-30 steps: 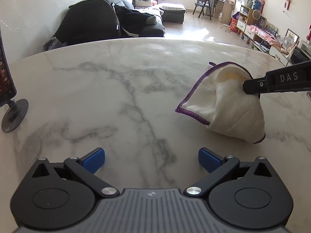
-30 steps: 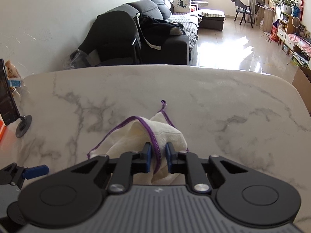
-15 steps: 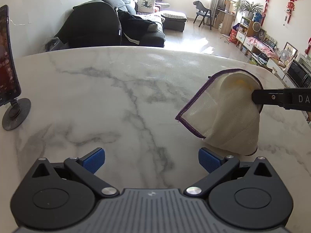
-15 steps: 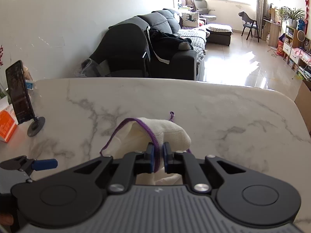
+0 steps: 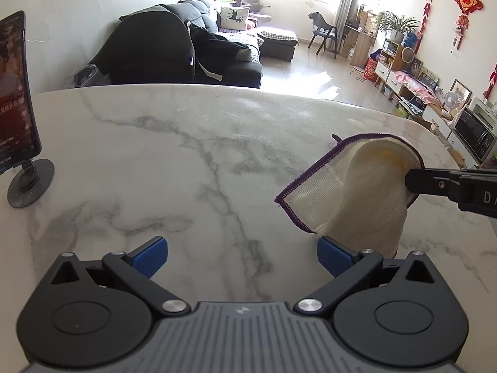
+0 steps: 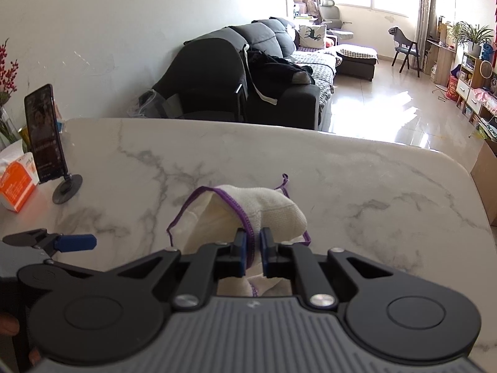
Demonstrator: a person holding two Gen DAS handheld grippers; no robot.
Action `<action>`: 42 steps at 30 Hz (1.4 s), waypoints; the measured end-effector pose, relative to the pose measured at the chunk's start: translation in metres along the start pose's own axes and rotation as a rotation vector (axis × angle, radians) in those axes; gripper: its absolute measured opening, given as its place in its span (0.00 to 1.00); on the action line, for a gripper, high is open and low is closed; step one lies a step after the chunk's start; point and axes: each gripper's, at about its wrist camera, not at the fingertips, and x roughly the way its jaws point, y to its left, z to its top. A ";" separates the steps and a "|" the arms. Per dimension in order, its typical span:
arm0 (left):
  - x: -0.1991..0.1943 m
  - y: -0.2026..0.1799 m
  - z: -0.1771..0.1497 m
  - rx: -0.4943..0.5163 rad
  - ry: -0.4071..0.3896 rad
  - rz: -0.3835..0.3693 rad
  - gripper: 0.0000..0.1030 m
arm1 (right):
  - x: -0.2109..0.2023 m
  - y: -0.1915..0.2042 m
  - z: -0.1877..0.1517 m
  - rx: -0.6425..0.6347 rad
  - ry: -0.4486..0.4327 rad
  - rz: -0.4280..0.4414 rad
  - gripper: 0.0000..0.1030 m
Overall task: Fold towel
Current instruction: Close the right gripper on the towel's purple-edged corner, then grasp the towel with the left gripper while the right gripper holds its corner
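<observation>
Left tongs [image 5: 242, 256] gape empty; right tongs [image 5: 410, 180] pinch hanging towel [image 5: 351, 192].

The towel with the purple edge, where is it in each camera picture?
Left wrist view: the towel hangs at the right, pinched by the right gripper that comes in from the right edge.
Right wrist view: the towel is at the bottom middle, bunched between the same gripper's fingers.
Shared landmark: the phone on its stand, at the left in both views.
</observation>
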 end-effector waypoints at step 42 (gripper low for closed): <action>0.001 -0.018 0.032 -0.185 0.066 -0.334 0.14 | -0.006 0.033 -0.025 -0.153 0.087 0.057 0.16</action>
